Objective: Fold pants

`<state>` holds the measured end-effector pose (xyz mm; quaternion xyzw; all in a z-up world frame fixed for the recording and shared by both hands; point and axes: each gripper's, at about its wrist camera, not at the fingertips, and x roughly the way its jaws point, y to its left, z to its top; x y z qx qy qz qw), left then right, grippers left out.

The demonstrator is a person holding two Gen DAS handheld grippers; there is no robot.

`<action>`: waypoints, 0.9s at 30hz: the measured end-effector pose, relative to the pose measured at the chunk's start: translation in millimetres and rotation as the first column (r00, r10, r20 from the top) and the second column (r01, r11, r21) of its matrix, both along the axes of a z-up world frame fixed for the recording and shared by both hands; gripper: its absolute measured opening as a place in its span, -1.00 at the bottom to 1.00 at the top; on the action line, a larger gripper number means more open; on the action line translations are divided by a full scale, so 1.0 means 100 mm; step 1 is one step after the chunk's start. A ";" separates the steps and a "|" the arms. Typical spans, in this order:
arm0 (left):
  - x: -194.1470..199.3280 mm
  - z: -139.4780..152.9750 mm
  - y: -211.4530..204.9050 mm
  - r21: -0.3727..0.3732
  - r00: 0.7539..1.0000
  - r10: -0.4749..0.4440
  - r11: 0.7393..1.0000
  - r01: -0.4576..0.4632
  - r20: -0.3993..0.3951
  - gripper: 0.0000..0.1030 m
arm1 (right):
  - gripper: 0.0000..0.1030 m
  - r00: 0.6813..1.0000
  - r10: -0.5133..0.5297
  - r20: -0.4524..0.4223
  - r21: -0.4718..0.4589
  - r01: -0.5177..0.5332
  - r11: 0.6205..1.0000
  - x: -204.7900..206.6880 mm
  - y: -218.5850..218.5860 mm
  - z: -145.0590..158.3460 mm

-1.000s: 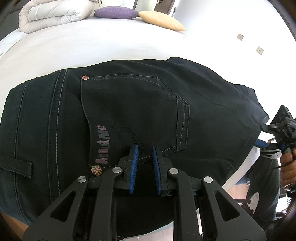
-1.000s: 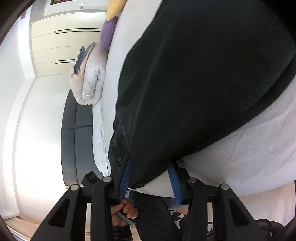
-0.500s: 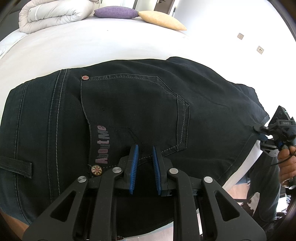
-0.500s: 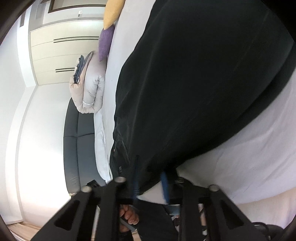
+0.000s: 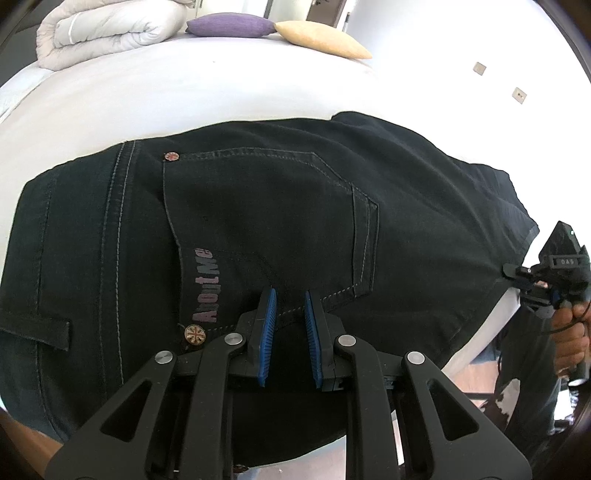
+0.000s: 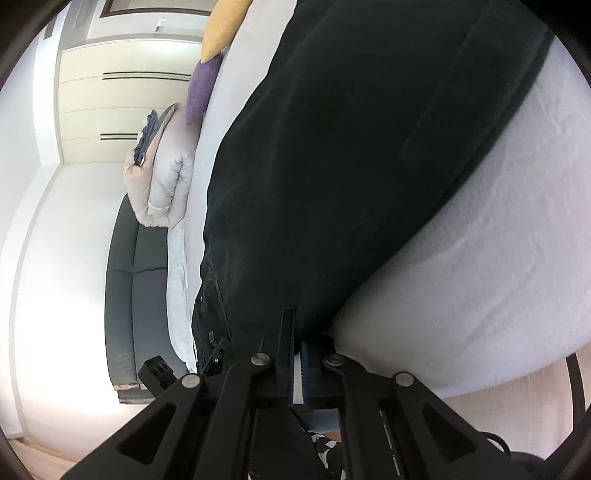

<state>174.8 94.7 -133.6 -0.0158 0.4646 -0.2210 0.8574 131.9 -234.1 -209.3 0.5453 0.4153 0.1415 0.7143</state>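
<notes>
Black jeans (image 5: 258, 221) lie on the white bed (image 5: 184, 92), back pocket up, with "AboutMe" lettering. My left gripper (image 5: 290, 295) sits at the near edge of the pants over the pocket's lower seam, its blue pads a narrow gap apart with dark cloth between them. My right gripper (image 6: 295, 332) is shut on the near edge of the pants (image 6: 369, 166). It also shows in the left wrist view (image 5: 517, 275) at the right edge of the pants.
A rolled white duvet (image 5: 103, 29), a purple pillow (image 5: 229, 26) and a yellow pillow (image 5: 321, 38) lie at the far end of the bed. A dark sofa (image 6: 140, 288) stands beside the bed. White cupboards (image 6: 122, 103) stand behind.
My right gripper has closed from wide open onto the edge of the pants. The left gripper has not moved.
</notes>
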 end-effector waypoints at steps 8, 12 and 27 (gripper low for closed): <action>0.06 0.34 -0.45 -0.027 0.997 -0.055 0.998 0.056 0.050 -0.68 | -0.50 0.991 0.027 0.132 -0.204 0.000 0.979 -0.24 -0.23 0.63; 0.37 0.30 -0.86 0.014 0.993 -0.110 0.994 0.109 0.034 -0.68 | -0.57 0.977 0.023 0.214 -0.247 0.031 0.969 -0.02 -0.43 0.92; 0.83 -0.09 -0.84 -0.106 0.997 -0.082 0.991 0.082 0.010 -0.68 | -1.00 0.909 0.415 0.046 -0.182 -0.401 0.898 2.16 0.76 0.24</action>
